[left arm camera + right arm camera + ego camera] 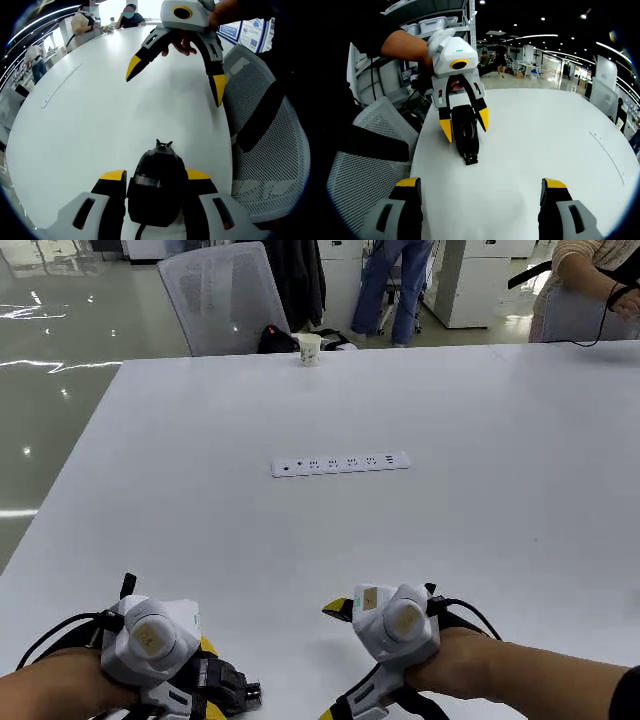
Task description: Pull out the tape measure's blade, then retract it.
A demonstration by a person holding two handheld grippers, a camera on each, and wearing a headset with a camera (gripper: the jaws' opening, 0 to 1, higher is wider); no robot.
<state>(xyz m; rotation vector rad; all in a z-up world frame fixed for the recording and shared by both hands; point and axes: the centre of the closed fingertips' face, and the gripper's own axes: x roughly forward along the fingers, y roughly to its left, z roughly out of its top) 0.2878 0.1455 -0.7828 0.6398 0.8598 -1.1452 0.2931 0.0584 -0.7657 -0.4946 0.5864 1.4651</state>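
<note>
1. A white table (420, 540) in an open office carries a power strip (340, 464) and a paper cup (310, 349), both clear in the head view.
2. The left gripper view shows the left gripper (156, 175) clamped on a black tape measure (156, 192) near the table's front edge.
3. In the right gripper view, the right gripper (480, 183) is spread wide and empty, facing the tape measure.

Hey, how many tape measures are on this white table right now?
1. The black tape measure is at the near edge of the white table, clamped between the yellow-tipped jaws of the left gripper. Part of that edge is out of sight, so another could be hidden.
</note>
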